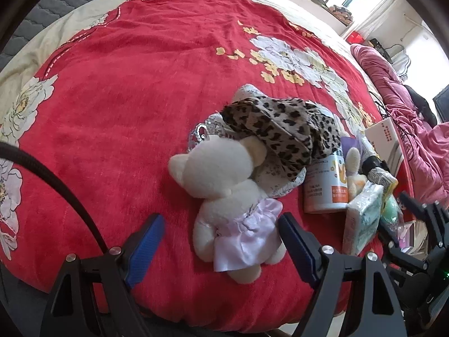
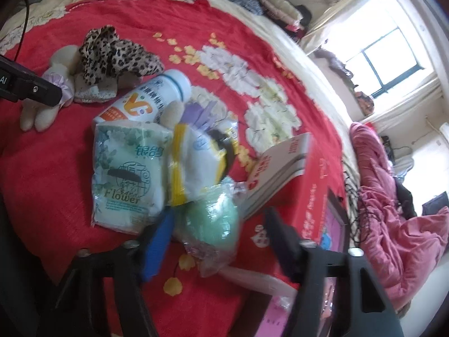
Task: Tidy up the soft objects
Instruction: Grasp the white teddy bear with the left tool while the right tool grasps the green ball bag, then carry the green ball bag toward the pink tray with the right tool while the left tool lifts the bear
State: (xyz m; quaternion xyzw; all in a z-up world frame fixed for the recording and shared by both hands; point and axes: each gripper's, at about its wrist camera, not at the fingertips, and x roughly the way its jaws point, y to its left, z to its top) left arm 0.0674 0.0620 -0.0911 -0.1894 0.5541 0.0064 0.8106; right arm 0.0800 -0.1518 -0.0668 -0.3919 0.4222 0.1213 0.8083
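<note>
A white plush bear [image 1: 224, 193] in a lilac dress lies on the red bed cover [image 1: 126, 98]. My left gripper [image 1: 221, 224] hangs open over it, its blue-padded fingers either side of the bear's lower body without pressing. A leopard-print cloth [image 1: 280, 129] covers the bear's head end. In the right wrist view, a green soft ball in a clear bag [image 2: 210, 221] sits between the fingers of my right gripper [image 2: 219, 213]. The left pad is close against the bag, while the right finger stands apart. The view is blurred.
Beside the ball lie a tissue pack [image 2: 126, 168], a white bottle [image 2: 151, 98], a white pack with yellow bands [image 2: 190, 165], a booklet [image 2: 280, 165] and a red box [image 2: 311, 196]. A pink quilt [image 2: 393, 224] is heaped to the right.
</note>
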